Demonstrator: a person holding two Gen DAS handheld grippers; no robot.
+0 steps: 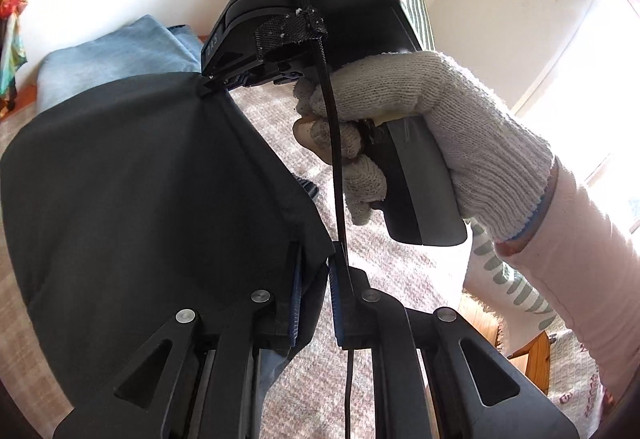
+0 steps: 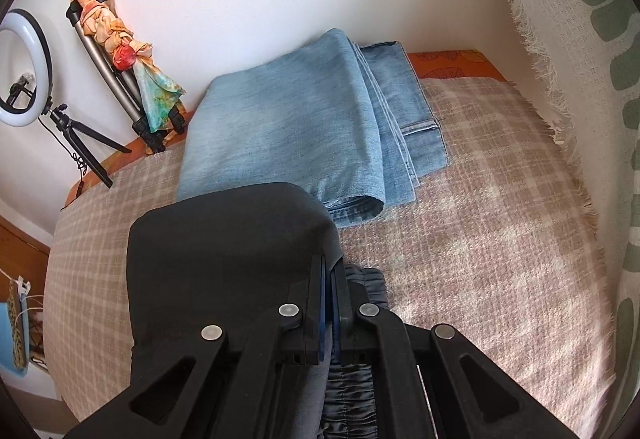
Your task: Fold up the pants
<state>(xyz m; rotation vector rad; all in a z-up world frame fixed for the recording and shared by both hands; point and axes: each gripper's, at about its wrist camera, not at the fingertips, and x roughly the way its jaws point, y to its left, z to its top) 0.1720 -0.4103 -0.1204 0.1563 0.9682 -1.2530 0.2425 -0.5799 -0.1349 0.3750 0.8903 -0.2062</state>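
Note:
The black pants (image 1: 140, 179) hang as a taut sheet between my two grippers above the bed. In the left wrist view my left gripper (image 1: 316, 279) has its blue pads slightly apart; a fold of the cloth lies between them and drapes over the left finger. A hand in a white knit glove (image 1: 440, 119) holds my right gripper (image 1: 208, 87), whose tip pinches the far corner of the cloth. In the right wrist view the right gripper (image 2: 331, 279) is shut on the black pants (image 2: 224, 239), and their gathered grey waistband (image 2: 360, 279) lies below on the bed.
A folded pair of light blue jeans (image 2: 300, 119) lies on the plaid blanket (image 2: 480, 219) close to the wall. A ring light (image 2: 24, 67) and a tripod wrapped in a scarf (image 2: 120, 51) lean at the left. A leaf-patterned throw (image 2: 580, 19) hangs at the right.

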